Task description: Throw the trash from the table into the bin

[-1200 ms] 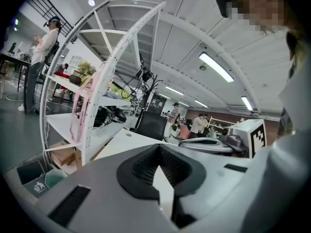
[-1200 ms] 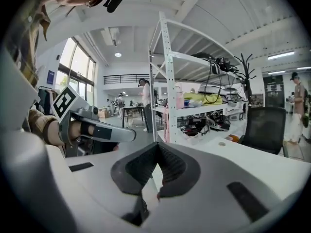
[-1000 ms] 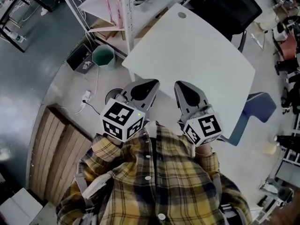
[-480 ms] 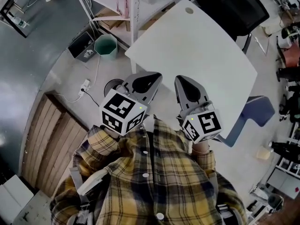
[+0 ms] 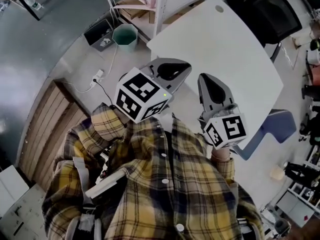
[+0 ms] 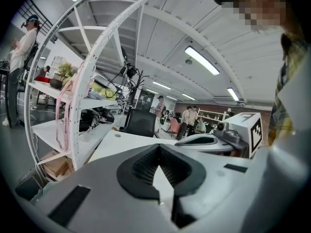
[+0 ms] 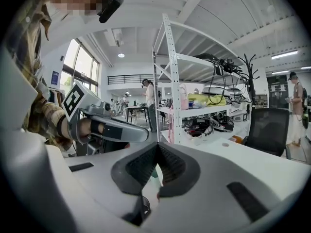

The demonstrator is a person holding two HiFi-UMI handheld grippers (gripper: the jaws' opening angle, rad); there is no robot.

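White table; left gripper and right gripper jaws closed (both empty).

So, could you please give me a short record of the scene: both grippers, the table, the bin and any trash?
left gripper: jaws together, nothing between them
right gripper: jaws together, nothing between them
table: white; no trash seen on it in the head view
bin: green, on the floor by the shelf rack, off the table's left corner
seats: black chair beyond the table, blue chair at its right
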